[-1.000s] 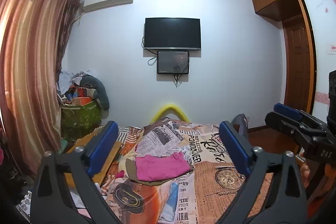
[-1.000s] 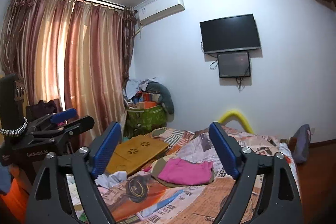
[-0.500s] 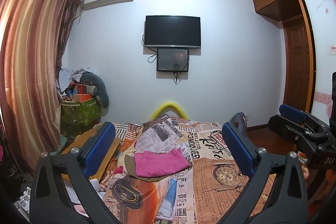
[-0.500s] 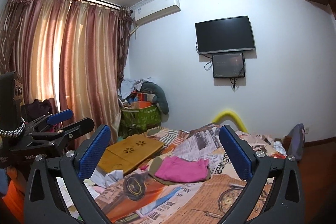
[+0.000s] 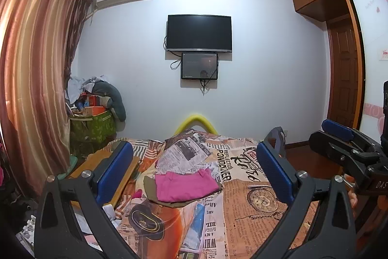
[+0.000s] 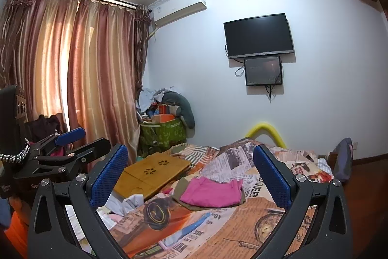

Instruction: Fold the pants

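Observation:
Folded pink pants (image 5: 184, 186) lie on an olive garment (image 5: 151, 188) in the middle of the bed; they also show in the right wrist view (image 6: 211, 192). My left gripper (image 5: 192, 170) is open and empty, held well above and short of the pants. My right gripper (image 6: 189, 174) is open and empty, also apart from the pants. The right gripper shows at the right edge of the left wrist view (image 5: 339, 145). The left gripper shows at the left of the right wrist view (image 6: 70, 145).
The bed (image 5: 254, 205) has a newspaper-print cover. A wooden lap tray (image 6: 150, 174) lies on its left side, with crumpled cloth (image 6: 126, 204) near it. A green bin of clutter (image 6: 165, 132) stands by the curtain (image 6: 84, 79). A TV (image 5: 198, 33) hangs on the far wall.
Both grippers have opened wider and drawn back and down a little from the bed. The pants have not moved.

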Motion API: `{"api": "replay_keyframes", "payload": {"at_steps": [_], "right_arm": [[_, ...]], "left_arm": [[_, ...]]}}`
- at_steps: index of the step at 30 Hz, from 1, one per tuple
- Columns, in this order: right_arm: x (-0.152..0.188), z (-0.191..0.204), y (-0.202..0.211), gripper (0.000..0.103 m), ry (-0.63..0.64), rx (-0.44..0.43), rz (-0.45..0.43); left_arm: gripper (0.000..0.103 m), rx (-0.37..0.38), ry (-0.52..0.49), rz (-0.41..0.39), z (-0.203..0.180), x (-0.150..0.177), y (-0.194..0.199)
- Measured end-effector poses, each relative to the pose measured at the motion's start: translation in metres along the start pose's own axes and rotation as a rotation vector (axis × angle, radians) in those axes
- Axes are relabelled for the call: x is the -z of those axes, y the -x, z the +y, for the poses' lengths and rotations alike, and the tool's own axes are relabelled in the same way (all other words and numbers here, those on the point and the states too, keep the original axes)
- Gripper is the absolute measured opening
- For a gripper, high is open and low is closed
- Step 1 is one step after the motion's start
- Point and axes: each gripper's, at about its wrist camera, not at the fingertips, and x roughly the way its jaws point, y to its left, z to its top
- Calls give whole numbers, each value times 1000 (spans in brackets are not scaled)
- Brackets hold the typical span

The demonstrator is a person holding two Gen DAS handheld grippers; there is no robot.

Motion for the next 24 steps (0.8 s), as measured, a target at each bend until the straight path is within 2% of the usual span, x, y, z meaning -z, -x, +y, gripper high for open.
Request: {"api": "replay_keyframes", "payload": {"at_steps": [24], "right_arm": [[3, -3, 0, 103, -21, 13, 18]], "left_arm": [[103, 6, 9, 20, 2, 2, -7]]}}
